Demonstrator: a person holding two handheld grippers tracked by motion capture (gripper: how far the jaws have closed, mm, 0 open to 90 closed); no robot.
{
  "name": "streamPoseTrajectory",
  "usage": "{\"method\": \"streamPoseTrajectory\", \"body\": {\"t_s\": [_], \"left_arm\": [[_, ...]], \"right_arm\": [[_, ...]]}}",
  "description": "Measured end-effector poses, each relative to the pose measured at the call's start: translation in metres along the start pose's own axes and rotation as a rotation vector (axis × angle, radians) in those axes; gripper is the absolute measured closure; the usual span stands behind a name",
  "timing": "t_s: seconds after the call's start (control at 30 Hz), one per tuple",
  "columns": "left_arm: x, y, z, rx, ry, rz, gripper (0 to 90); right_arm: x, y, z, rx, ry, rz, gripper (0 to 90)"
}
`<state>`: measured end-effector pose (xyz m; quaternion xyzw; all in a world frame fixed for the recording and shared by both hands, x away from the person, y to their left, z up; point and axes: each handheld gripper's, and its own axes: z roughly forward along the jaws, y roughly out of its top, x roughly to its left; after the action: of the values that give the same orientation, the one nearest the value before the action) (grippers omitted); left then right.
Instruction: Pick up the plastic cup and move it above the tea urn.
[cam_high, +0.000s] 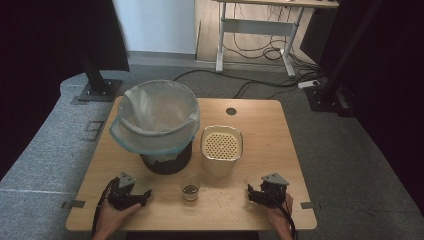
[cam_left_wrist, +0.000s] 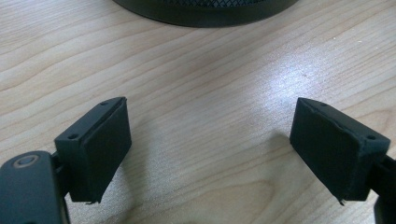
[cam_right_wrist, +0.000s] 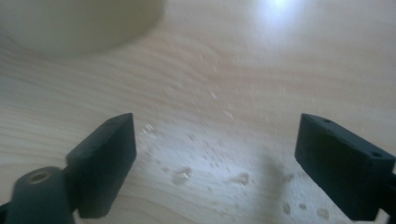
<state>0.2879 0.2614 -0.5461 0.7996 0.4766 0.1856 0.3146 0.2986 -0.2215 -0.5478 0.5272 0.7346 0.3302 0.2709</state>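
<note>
On the light wooden worktop (cam_high: 260, 125), the small clear drinking glass (cam_high: 190, 189) with a little dark residue at its bottom stands near the front edge, between the two tools and just in front of the cream square container with a perforated top (cam_high: 221, 146). The left tool (cam_high: 142, 196) rests on the worktop to the glass's left with its jaws spread wide and nothing between them; in the left gripper view (cam_left_wrist: 210, 149) bare wood lies between the black pads and the base of the black mesh bin lined with a translucent bag (cam_high: 159, 120) curves across the top. The right tool (cam_high: 251, 192) sits to the glass's right, jaws likewise wide apart and empty; its own view (cam_right_wrist: 215, 163) shows scattered water droplets (cam_right_wrist: 182, 175) on the wood. The glass is likely light, rigid, breakable and smooth, so probably slippery, the more so if wet. A gentle squeeze across the middle of its wall, pads on opposite sides and the glass kept upright, seems safest.
</note>
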Motion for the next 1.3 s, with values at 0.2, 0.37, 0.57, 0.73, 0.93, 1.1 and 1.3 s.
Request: {"method": "streamPoseTrajectory", "body": {"t_s": [0.2,0.37,0.57,0.73,0.93,1.1,1.3], "left_arm": [[0.000,0.000,-0.001,0.005,0.001,-0.003,12.7],[-0.001,0.000,-0.001,0.007,0.003,-0.006,13.3],[-0.002,-0.003,-0.002,-0.005,0.006,-0.010,13.6],[-0.002,-0.003,-0.002,-0.005,0.006,-0.010,13.6],[-0.003,-0.003,-0.003,-0.005,0.006,-0.010,13.6],[-0.002,-0.003,-0.003,-0.005,0.003,-0.007,13.6],[-0.002,-0.003,-0.003,-0.006,-0.003,-0.002,13.8]], "right_arm": [[0.015,0.004,-0.009,-0.065,0.051,-0.050,15.9],[0.037,0.006,-0.017,-0.109,0.162,-0.076,18.9],[0.075,0.013,-0.020,-0.159,0.393,-0.059,18.9],[0.114,0.021,-0.016,-0.182,0.514,-0.097,17.6],[0.145,0.033,-0.002,-0.191,0.595,-0.132,17.2],[0.165,0.042,0.012,-0.215,0.598,-0.191,25.1],[0.174,0.045,0.017,-0.222,0.564,-0.256,33.7]]}}
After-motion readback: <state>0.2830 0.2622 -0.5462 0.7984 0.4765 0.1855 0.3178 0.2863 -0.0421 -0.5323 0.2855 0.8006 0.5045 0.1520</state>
